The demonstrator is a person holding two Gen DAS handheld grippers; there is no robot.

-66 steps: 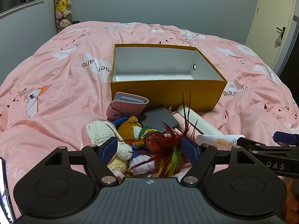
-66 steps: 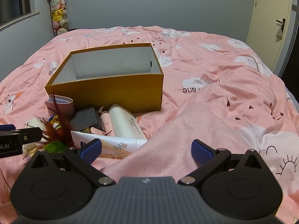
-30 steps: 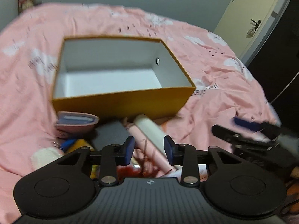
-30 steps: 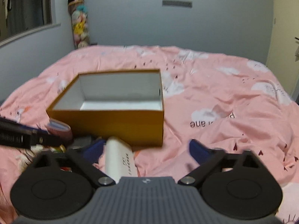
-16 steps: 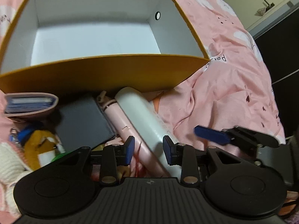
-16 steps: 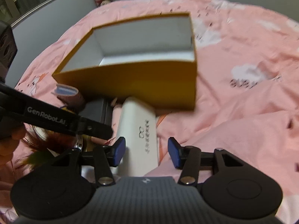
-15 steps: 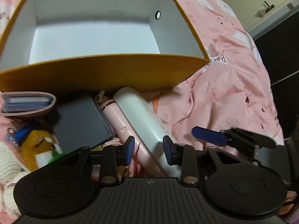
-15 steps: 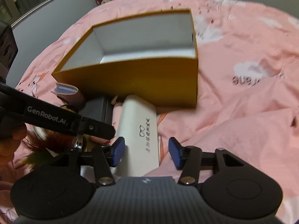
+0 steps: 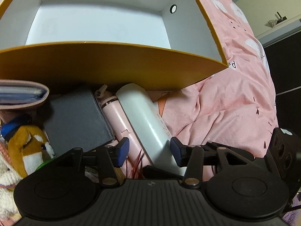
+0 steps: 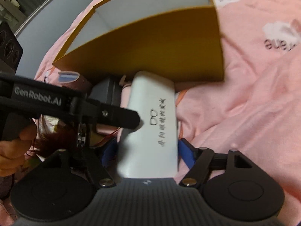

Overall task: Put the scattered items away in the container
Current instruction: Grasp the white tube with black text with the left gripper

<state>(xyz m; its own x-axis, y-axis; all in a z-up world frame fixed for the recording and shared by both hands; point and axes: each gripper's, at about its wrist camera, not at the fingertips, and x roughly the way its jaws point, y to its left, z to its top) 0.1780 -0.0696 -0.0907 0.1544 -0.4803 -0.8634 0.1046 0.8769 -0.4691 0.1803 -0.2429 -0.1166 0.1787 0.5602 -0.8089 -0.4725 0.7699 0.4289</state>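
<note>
White case (image 10: 150, 131): lies on the pink bed (image 10: 254, 94) against the outer front wall of the orange box (image 9: 112, 64), between the blue pads of the right hand-held gripper (image 10: 146, 151); jaws just widened, contact unclear through blur. Left hand-held gripper (image 9: 149, 150): jaws just spread, released, straddling the case's near end and the pink bottle (image 9: 118, 116). Left view alone: box interior bare and white, grey wallet (image 9: 79, 118), plush dog (image 9: 28, 146). Right view alone: printed glasses mark on the case, a hand (image 10: 13, 150) gripping the left tool.

A home bedroom: pink cloud-print duvet (image 9: 235, 103), plush toys (image 9: 28, 146).
</note>
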